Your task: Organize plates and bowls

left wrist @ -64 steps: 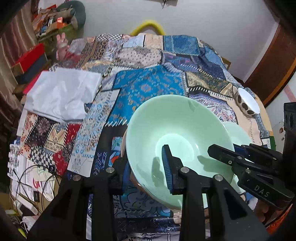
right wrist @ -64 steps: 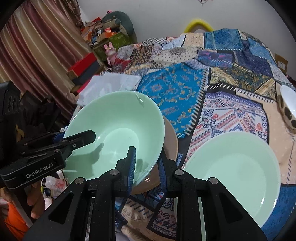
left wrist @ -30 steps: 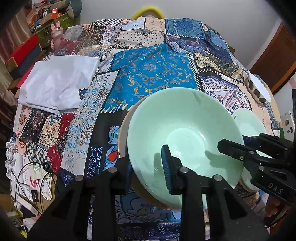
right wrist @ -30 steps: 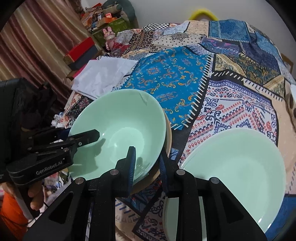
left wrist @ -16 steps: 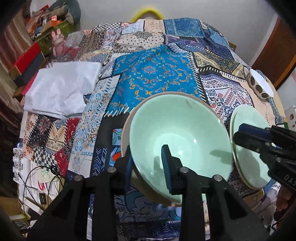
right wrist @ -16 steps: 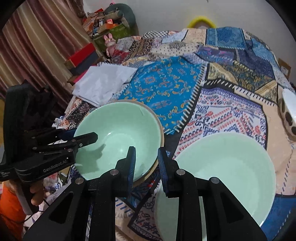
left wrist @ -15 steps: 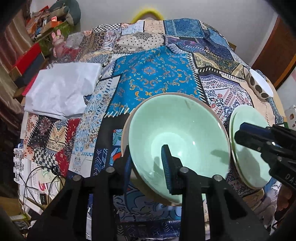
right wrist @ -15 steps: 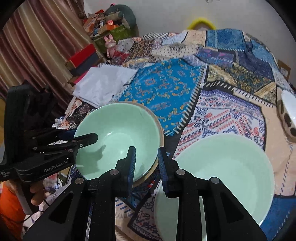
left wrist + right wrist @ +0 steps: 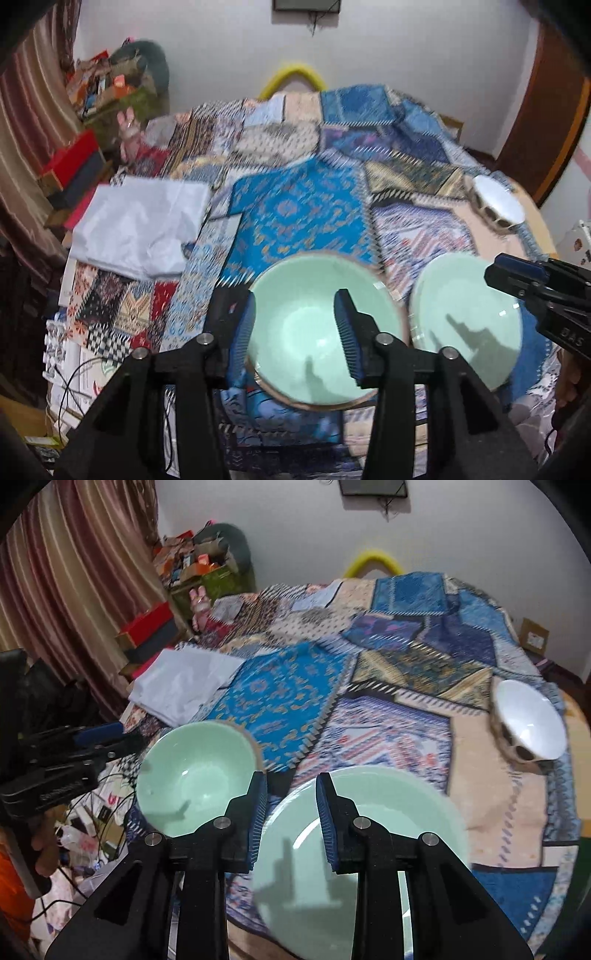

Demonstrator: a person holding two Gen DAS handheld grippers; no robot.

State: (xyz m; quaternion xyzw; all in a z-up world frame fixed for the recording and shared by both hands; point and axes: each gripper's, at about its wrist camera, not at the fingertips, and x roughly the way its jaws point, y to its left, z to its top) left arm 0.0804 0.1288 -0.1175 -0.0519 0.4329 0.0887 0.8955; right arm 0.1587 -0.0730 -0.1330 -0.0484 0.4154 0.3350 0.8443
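Note:
A pale green bowl [image 9: 317, 332] rests nested in a tan bowl [image 9: 306, 405] near the front edge of the patchwork-covered table [image 9: 295, 206]. My left gripper [image 9: 295, 306] hovers above it, jaws opening, pads clear of the rim. To its right lies a pale green plate [image 9: 465, 317]. The right wrist view shows my right gripper [image 9: 291, 786] above that plate [image 9: 369, 830], jaws a narrow gap apart with nothing between them. The green bowl [image 9: 195, 775] sits to its left. A white bowl [image 9: 528, 723] with a spotted outside lies tilted at the right.
A folded white cloth [image 9: 144, 225] lies on the table's left side. Boxes and clutter [image 9: 147, 631] are stacked beyond the left edge by a curtain. Cables and papers [image 9: 74, 369] lie below the front left edge. A yellow chair back [image 9: 291, 74] stands behind the table.
Both grippers have risen and pulled back from the green bowl. The left jaws widened off its rim and the right came away over the plate. The bowl now sits in the tan bowl.

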